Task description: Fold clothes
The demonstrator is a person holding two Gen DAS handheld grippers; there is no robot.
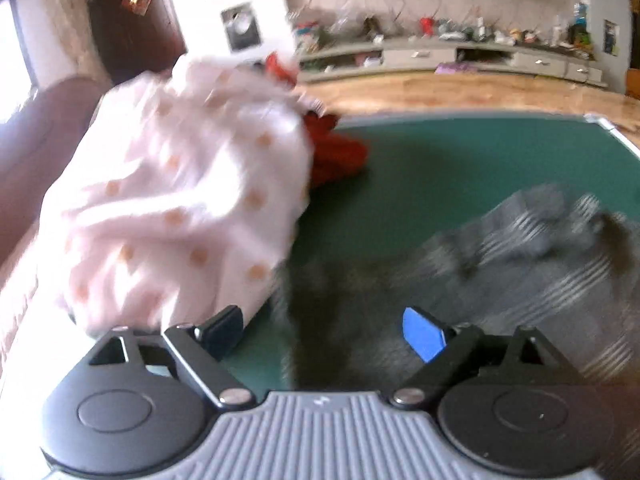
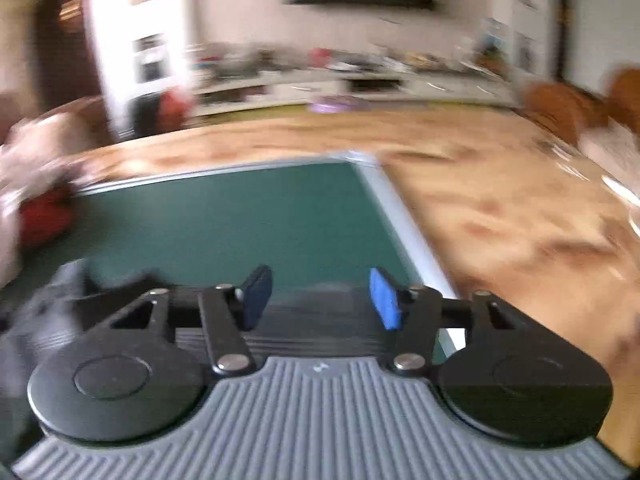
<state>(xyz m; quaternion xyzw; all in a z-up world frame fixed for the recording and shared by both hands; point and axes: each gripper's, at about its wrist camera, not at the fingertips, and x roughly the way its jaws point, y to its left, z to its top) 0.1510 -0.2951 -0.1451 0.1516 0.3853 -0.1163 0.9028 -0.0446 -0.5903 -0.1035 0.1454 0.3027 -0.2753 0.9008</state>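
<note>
A dark grey striped garment [image 1: 500, 272] lies crumpled on the green mat [image 1: 440, 168] just ahead of my left gripper [image 1: 324, 330], which is open with nothing between its fingers. A pale pink garment with orange dots [image 1: 180, 208] is bunched at the left, and a red garment [image 1: 336, 152] lies behind it. In the right wrist view my right gripper [image 2: 322, 300] is open above the mat [image 2: 240, 224], with the grey garment [image 2: 52, 312] under and to the left of it. Both views are blurred by motion.
The mat has a pale metal rim [image 2: 400, 216] and lies on a wooden table [image 2: 500, 208]. A low white cabinet [image 1: 460, 56] crowded with small objects stands along the far wall. A brown sofa arm [image 1: 44, 128] is at the left.
</note>
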